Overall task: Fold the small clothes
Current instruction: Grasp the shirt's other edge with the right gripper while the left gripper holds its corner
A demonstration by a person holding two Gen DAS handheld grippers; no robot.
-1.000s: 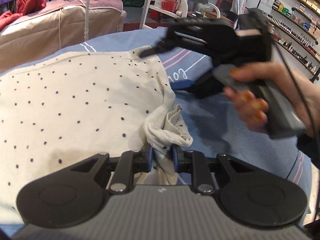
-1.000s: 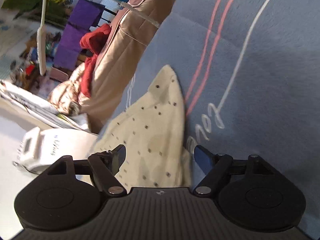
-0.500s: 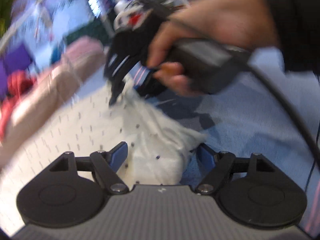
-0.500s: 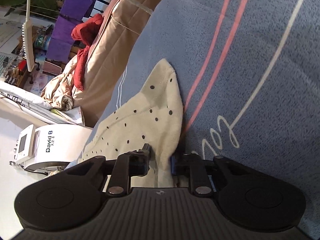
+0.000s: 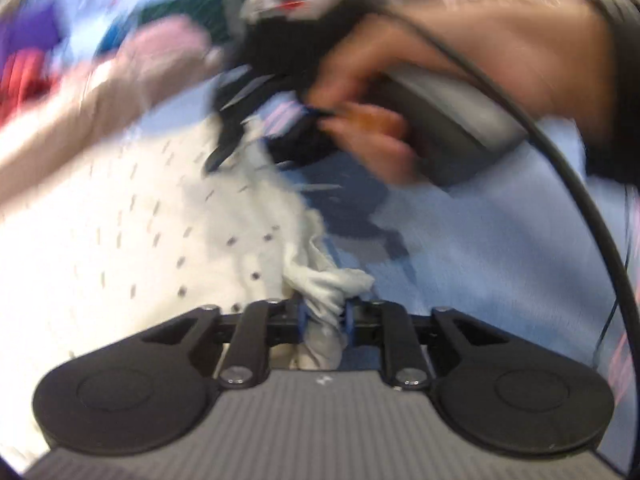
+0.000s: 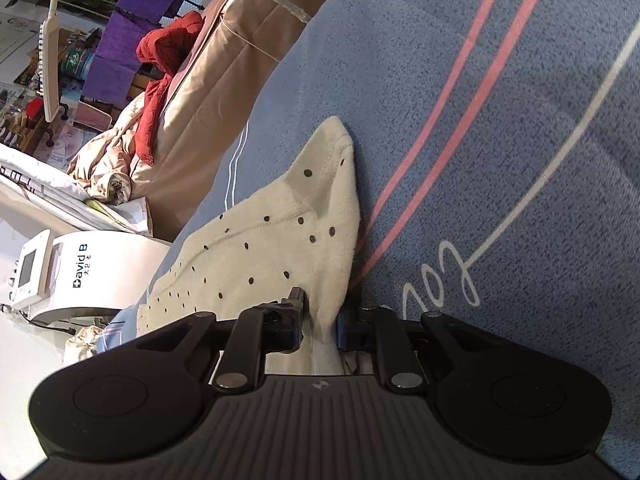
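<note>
A small cream garment with dark dots (image 5: 160, 232) lies on a blue bedsheet (image 5: 500, 272). My left gripper (image 5: 323, 316) is shut on a bunched edge of the garment at its right side. My right gripper (image 6: 320, 320) is shut on another edge of the same garment (image 6: 280, 240), near its pointed corner. In the blurred left wrist view the right gripper (image 5: 236, 136) and the hand holding it sit just beyond, pinching the cloth's far edge.
The blue sheet (image 6: 500, 140) has pink and white stripes and script lettering. A beige covered bed with a red garment (image 6: 164, 64) lies beyond. A white device with a screen (image 6: 60, 268) stands at the left.
My left gripper opened half a second ago and has shut on the bunched cloth again. My right gripper went from open to shut on the garment's edge. The left view is blurred by motion.
</note>
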